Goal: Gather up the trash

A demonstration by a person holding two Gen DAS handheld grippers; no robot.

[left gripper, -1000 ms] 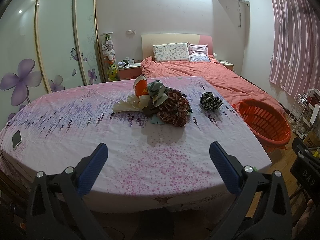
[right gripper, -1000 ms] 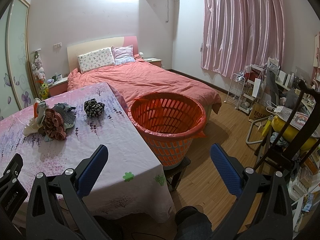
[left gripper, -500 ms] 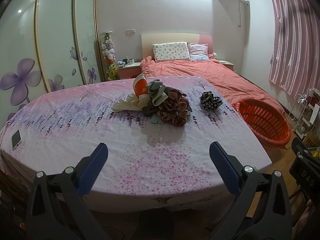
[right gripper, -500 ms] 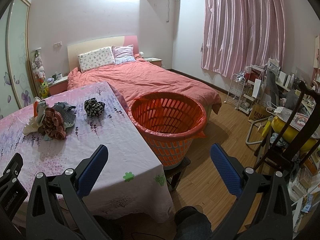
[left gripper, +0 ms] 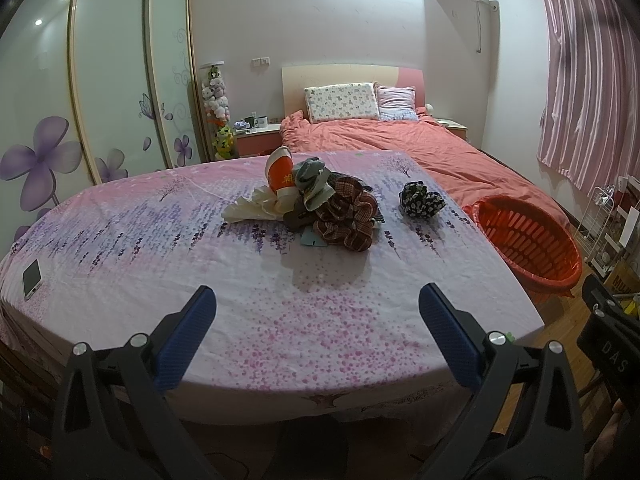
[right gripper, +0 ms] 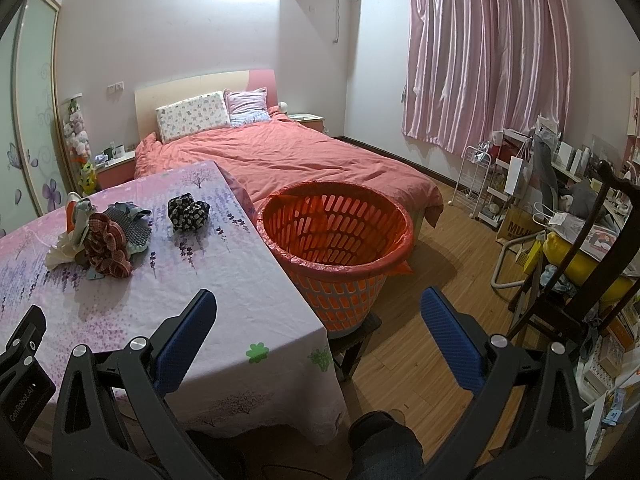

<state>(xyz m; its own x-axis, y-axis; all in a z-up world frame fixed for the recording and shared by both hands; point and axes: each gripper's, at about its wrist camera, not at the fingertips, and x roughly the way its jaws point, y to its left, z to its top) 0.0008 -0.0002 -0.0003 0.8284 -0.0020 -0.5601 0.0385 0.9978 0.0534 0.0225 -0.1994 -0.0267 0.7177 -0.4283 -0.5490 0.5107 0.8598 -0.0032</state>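
The trash pile (left gripper: 320, 208) sits mid-table toward the far edge: a crumpled heap of plaid, grey and cream scraps with an orange cup. A dark wad (left gripper: 421, 199) lies just beside it, nearer the right edge and the basket (right gripper: 340, 232). Loose scraps could likely slip from a pinch. Both the left gripper (left gripper: 316, 332) and right gripper (right gripper: 318, 332) gape, holding nothing.

Two fingerward views, shared table (left gripper: 280, 320) and basket (right gripper: 340, 268)
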